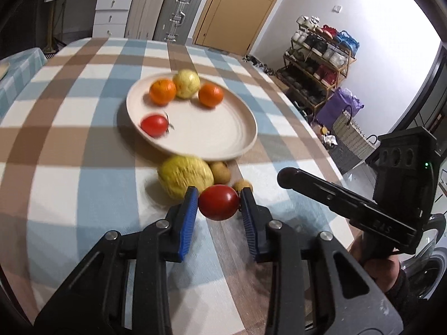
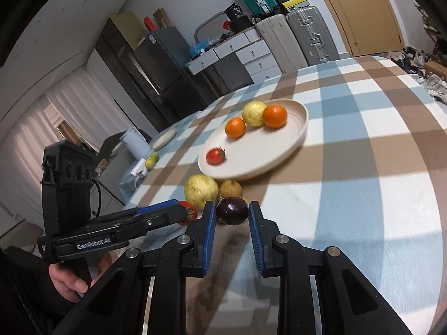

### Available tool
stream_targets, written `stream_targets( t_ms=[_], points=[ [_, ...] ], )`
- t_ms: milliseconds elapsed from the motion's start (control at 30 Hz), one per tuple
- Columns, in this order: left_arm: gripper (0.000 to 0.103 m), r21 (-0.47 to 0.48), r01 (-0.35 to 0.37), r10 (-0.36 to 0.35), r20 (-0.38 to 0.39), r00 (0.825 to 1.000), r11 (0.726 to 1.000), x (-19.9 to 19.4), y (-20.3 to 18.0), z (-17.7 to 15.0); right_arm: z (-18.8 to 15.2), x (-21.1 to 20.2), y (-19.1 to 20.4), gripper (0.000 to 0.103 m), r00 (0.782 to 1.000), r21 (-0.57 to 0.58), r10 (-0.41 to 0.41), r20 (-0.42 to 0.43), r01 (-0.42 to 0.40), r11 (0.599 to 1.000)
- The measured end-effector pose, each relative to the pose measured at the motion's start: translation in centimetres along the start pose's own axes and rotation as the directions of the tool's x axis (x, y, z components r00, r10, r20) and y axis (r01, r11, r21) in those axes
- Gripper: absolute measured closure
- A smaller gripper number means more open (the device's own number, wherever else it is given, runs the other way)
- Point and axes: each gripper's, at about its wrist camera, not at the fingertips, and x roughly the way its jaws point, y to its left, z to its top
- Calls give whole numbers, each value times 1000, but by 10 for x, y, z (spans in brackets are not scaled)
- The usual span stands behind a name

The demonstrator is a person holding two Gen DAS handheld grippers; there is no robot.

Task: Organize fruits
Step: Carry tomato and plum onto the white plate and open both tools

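A cream plate (image 1: 223,136) (image 2: 290,136) on the checked tablecloth holds two oranges (image 1: 162,91) (image 1: 211,95), a yellow fruit (image 1: 186,83) and a small tomato (image 1: 154,125). In front of the plate lie a large yellow fruit (image 1: 184,177) (image 2: 201,190) and a small brown pear (image 1: 221,171) (image 2: 231,188). My left gripper (image 1: 219,203) is shut on a red tomato (image 1: 218,202); it also shows in the right wrist view (image 2: 187,212). My right gripper (image 2: 232,212) is shut on a dark purple plum (image 2: 232,211). Both hold their fruit just in front of the plate.
The table's right edge (image 1: 315,139) drops to a floor with a shoe rack (image 1: 318,61) and a woven basket (image 1: 352,136). Suitcases (image 1: 181,14) and white drawers (image 1: 111,14) stand beyond the far edge. A side table with a white kettle (image 2: 137,143) stands to the left.
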Motion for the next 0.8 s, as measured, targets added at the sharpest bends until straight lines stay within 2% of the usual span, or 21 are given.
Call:
stream_targets(
  t_ms=[333,633,800],
  points=[
    [75,66,1,-5,59,998,998,10,-1,74,52,27,-7,79,1000,-19,11,1,-11,1000],
    [75,85,-18,17,17,1000,996,53,16,117,91,59,-13,79,999,-68,15,-29,-17,998],
    [75,71,26,-23,-42,999,997,88,32,128,103,84,-19,79,998,-77,21,-60,-26,997]
  ],
)
